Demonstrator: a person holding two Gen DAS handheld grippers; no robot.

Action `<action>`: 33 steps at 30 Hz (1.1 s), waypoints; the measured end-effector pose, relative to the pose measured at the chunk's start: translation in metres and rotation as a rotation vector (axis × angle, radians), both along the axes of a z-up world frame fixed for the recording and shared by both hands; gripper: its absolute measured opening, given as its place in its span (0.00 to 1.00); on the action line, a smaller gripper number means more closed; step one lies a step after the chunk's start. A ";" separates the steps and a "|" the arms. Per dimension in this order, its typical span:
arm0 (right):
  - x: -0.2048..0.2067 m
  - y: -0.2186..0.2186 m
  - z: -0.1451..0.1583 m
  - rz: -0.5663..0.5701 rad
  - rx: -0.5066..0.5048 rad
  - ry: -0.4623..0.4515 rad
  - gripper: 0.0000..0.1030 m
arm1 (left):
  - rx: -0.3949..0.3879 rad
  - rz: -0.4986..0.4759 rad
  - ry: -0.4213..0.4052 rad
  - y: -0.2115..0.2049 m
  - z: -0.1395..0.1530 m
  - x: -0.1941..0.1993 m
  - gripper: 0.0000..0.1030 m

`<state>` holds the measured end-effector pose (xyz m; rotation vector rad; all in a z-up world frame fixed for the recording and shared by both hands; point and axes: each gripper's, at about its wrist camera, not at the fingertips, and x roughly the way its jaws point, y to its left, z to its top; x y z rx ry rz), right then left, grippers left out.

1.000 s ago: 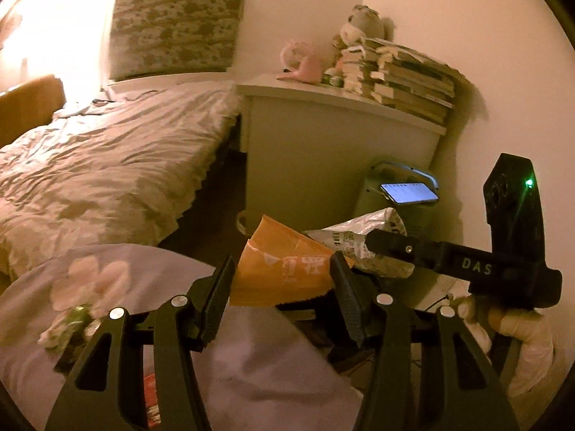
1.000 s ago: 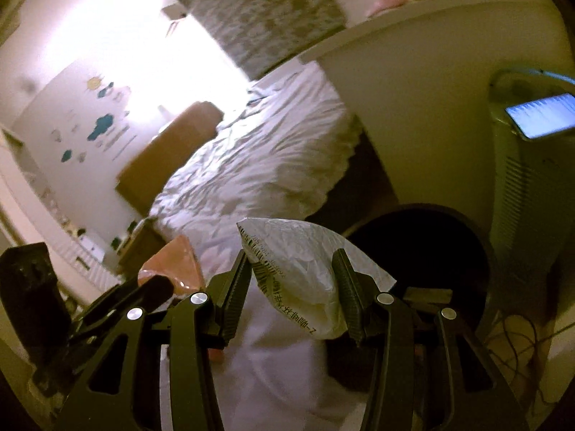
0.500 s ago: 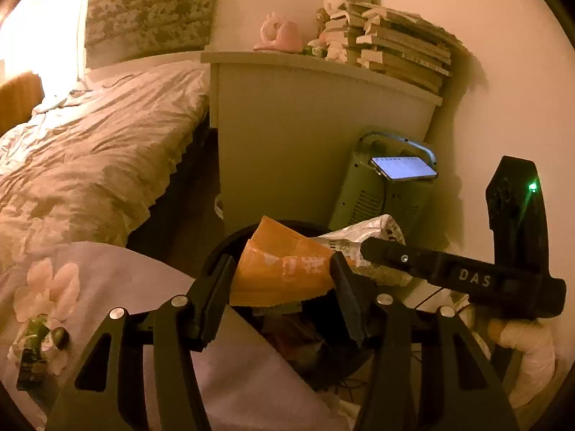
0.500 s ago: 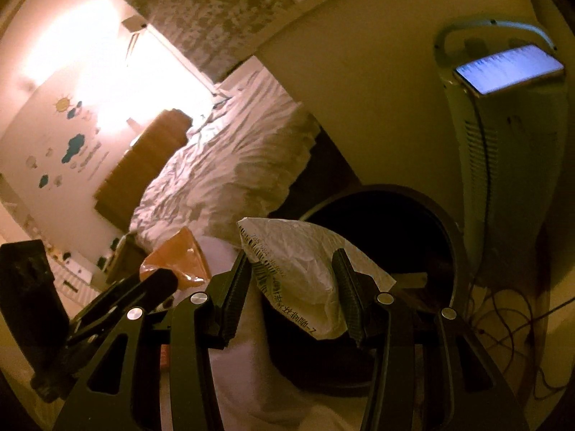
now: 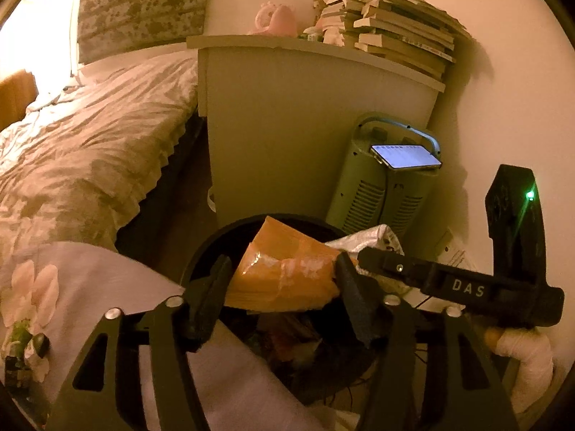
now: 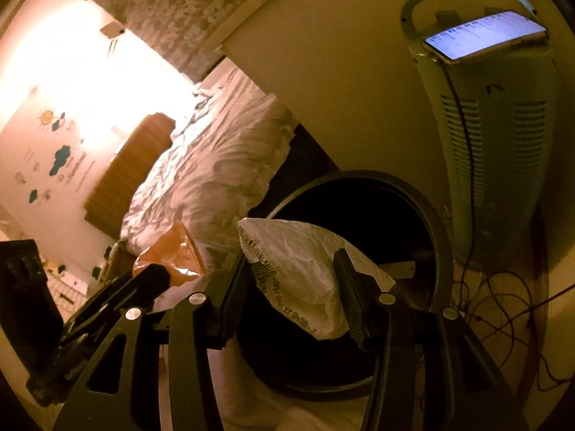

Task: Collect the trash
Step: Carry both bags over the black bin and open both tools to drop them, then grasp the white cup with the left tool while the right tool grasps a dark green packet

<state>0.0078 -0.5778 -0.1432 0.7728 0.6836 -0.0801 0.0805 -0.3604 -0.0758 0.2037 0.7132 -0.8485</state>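
Right wrist: fingers [image 6: 294, 287] loosening around white bag [image 6: 309, 280] over bin [image 6: 440, 248]; left fingers [image 5: 284, 287] likewise releasing orange packet [image 5: 287, 273]; drop pending.

The black bin's [image 5: 201, 262] contents sit dark, hidden behind the orange wrapper [image 5: 284, 276].

A: Counts from my feed, quick. Two grippers: left gripper [image 5: 284, 280], right gripper [image 6: 293, 280].

B: Trash pieces?

A: Two. One orange packet [image 5: 284, 276] between my left fingers, one white mailer bag [image 6: 305, 273] between my right. One black bin [image 6: 436, 230] below them (more scraps inside, too dark for me to count).

B: Furniture?

A: One bed [image 5: 90, 133], one white cabinet [image 5: 309, 122], one green heater [image 6: 499, 136] with one lit phone [image 6: 485, 34] on top. One stack of books [image 5: 399, 41], number in it I can't tell.
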 end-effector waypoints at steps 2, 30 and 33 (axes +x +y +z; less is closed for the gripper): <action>-0.001 0.000 0.000 -0.012 0.006 0.010 0.60 | 0.007 -0.002 -0.010 -0.002 0.001 -0.001 0.65; 0.051 0.144 0.053 0.309 -0.101 -0.036 0.75 | -0.052 0.411 -0.025 0.205 0.016 0.002 0.88; 0.068 0.182 0.059 0.399 -0.123 -0.035 0.75 | -0.032 0.492 -0.002 0.247 0.003 0.004 0.88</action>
